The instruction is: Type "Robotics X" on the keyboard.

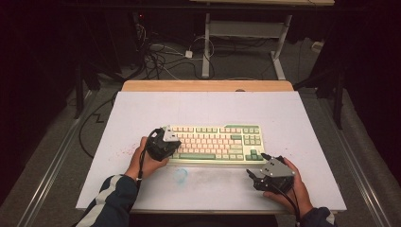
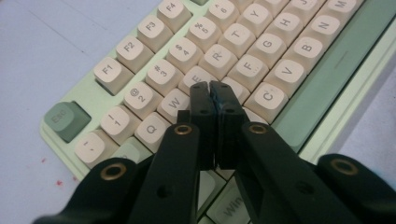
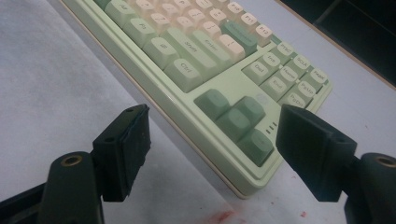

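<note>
A pale green keyboard (image 1: 215, 143) with cream and green keys lies in the middle of the white table top (image 1: 203, 109). My left gripper (image 1: 165, 142) is over its left end. In the left gripper view this gripper (image 2: 210, 88) is shut with nothing between its jaws, and its tips hang just over the keyboard (image 2: 261, 51) near the E and D keys. My right gripper (image 1: 257, 165) is at the keyboard's front right corner. It stands open (image 3: 215, 121), with the green arrow keys (image 3: 236, 123) in the gap beyond its fingers.
A faint bluish smudge (image 1: 180, 175) marks the table in front of the keyboard. Red specks (image 1: 125, 152) lie to its left. A wooden strip (image 1: 208, 85) borders the far edge. Cables (image 1: 161, 56) and desk legs (image 1: 206, 47) stand on the floor behind.
</note>
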A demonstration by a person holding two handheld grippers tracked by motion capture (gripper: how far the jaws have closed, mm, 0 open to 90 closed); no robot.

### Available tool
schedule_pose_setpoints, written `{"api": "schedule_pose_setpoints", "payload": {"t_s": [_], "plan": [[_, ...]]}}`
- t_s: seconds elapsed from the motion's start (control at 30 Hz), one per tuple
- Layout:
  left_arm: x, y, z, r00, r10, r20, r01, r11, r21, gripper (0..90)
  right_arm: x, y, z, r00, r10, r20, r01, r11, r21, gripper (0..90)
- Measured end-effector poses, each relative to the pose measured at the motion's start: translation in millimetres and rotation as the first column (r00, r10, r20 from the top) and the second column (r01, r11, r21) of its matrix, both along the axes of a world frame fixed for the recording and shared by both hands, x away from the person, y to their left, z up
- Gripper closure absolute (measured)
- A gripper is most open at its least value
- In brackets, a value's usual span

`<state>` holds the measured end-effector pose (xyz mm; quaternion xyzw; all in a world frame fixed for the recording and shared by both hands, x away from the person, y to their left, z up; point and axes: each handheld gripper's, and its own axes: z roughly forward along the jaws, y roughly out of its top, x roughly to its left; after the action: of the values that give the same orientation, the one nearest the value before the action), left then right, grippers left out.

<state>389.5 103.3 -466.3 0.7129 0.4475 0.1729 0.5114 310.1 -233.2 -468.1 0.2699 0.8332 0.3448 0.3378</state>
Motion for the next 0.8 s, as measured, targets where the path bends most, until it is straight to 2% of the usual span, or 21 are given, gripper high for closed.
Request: {"api": "schedule_pose_setpoints", "payload": {"t_s": [0.2,0.43,0.8], "plan": [[-1.9,3.3,4.9,0.9997,0.013,0.019,-0.012,0.9995,-0.028,85.1,-0.1,-0.9,0.4,1.0000,-0.001,0.001,0.001,1.000,0.001,26.9],[-7.2,3.6,9.0,0.9992,0.007,0.038,-0.005,0.9994,-0.033,84.8,-0.5,-1.7,1.0,1.0000,0.000,0.004,0.000,1.000,0.001,26.9],[-14.9,3.2,14.0,0.9987,-0.013,0.049,0.015,0.9989,-0.044,84.6,-0.6,-1.8,1.3,1.0000,-0.002,0.005,0.002,1.000,0.002,26.9]]}}
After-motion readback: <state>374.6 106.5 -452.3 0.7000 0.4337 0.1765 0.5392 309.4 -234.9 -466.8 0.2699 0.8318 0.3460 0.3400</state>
